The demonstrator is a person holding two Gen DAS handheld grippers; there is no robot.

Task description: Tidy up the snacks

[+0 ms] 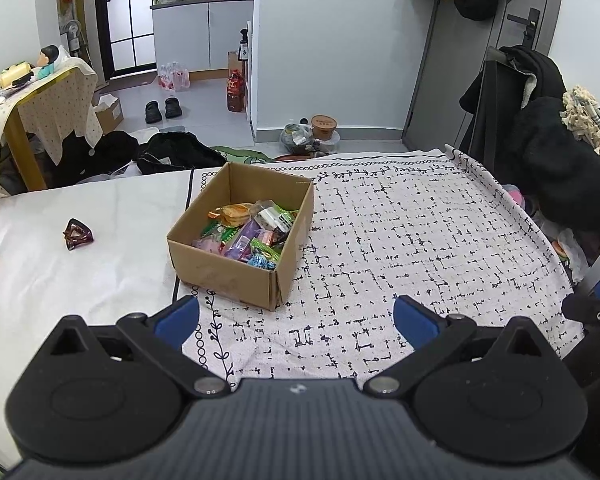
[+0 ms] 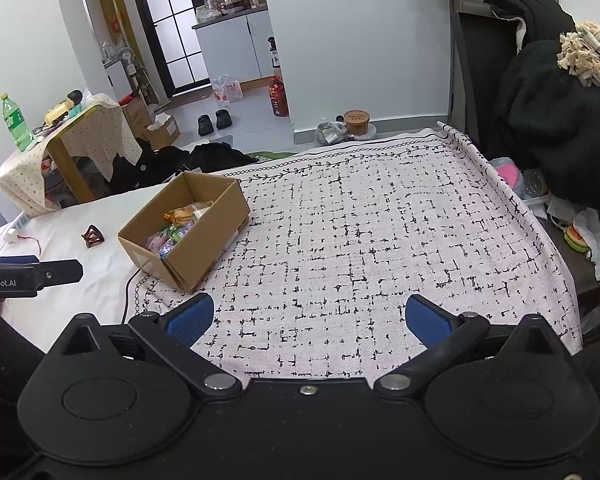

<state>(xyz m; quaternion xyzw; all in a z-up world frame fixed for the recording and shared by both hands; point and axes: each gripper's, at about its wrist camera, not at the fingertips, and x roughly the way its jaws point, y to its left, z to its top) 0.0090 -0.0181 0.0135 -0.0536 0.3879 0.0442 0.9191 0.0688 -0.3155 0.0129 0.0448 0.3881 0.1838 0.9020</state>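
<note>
An open cardboard box (image 1: 224,270) stands on the patterned cloth (image 1: 400,240) and holds several colourful snack packets (image 1: 252,232). It also shows in the right wrist view (image 2: 204,240), left of centre, with the snack packets (image 2: 176,226) inside. My left gripper (image 1: 296,322) is open and empty, low over the cloth, just in front of the box. My right gripper (image 2: 308,318) is open and empty over the cloth (image 2: 380,232), to the right of the box. The left gripper also shows in the right wrist view (image 2: 40,274) at the left edge.
A dark red wrapper (image 1: 77,234) lies on the white sheet left of the box, also seen in the right wrist view (image 2: 93,236). A black cable (image 1: 188,196) runs along the cloth's left edge. Dark clothes on a chair (image 1: 548,152) stand at the right.
</note>
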